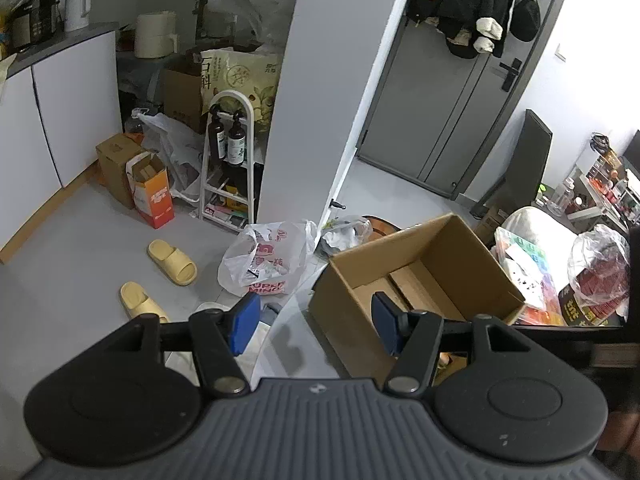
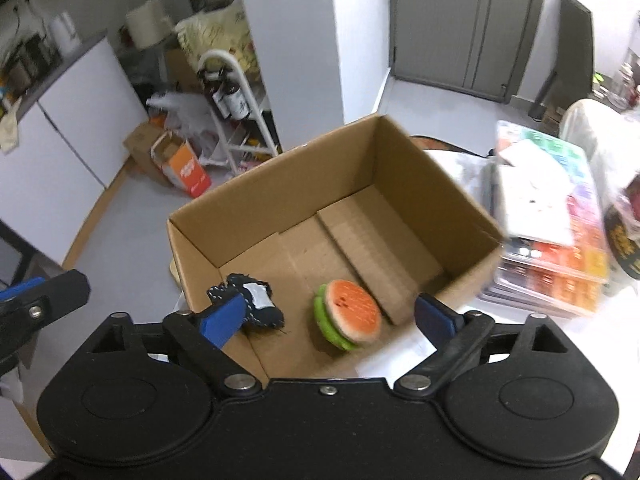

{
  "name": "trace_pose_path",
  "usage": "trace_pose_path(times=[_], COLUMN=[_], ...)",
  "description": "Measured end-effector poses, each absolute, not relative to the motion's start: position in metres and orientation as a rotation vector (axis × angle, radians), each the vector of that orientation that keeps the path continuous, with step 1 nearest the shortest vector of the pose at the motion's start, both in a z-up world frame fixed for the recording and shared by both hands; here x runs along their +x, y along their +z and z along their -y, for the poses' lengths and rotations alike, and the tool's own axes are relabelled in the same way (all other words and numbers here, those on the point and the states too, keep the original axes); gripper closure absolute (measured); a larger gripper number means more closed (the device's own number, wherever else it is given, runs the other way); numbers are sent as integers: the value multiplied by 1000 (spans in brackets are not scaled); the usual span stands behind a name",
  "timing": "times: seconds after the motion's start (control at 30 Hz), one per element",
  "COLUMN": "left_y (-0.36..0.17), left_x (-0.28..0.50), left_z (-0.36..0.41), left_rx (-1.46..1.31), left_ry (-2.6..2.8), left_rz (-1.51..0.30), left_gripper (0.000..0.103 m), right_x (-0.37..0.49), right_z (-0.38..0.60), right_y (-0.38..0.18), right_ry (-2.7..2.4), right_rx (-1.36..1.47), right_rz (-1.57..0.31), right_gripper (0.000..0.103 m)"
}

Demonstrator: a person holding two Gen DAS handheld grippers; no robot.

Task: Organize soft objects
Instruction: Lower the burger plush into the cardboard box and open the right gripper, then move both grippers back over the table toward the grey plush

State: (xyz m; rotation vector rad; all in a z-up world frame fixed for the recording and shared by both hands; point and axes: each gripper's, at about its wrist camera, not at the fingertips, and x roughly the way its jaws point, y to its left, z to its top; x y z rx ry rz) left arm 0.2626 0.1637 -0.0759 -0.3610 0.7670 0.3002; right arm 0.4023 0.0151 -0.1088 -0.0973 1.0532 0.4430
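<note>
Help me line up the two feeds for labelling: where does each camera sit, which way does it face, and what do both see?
Left wrist: sits on the left gripper, looks down and forward at the floor, yellow slippers and cardboard box; its own open blue-padded jaws show.
Right wrist: sits on the right gripper, looks down into the cardboard box at a watermelon plush and dark plush; its wide-open jaws show, with part of the left gripper at the left edge.
Shared: the box, the white rack and the grey door.

Even indoor light, fisheye bending, right-view blur
</note>
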Motion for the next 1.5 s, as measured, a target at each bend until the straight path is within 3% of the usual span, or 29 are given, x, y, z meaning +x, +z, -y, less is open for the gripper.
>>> trace_pose_path(times=[0.2,0.37,0.63,0.83,1.5], left_y=[-72,-66,-50,-36,-18], left_x=[265,265,263,251,192], left_z=[-141,-117,-87,-67,-4], left_rx=[-331,-297,-238,-202,-150], left_ry=[260,224,184,170,136], left_rz=[-778,-778,-787,-764,-705], left_gripper=[43,24,16,1,0], right_x=[393,381,359,337,267], right_z=[30,57,98,126,199], right_y=[-90,-75,-50,-37,-27], right_ry=[423,438,459,463,505], right_rx=[-32,12,74,90,112], right_rz=[-1011,-967,-907,-853,-767], right_gripper=[6,0,0,0,0])
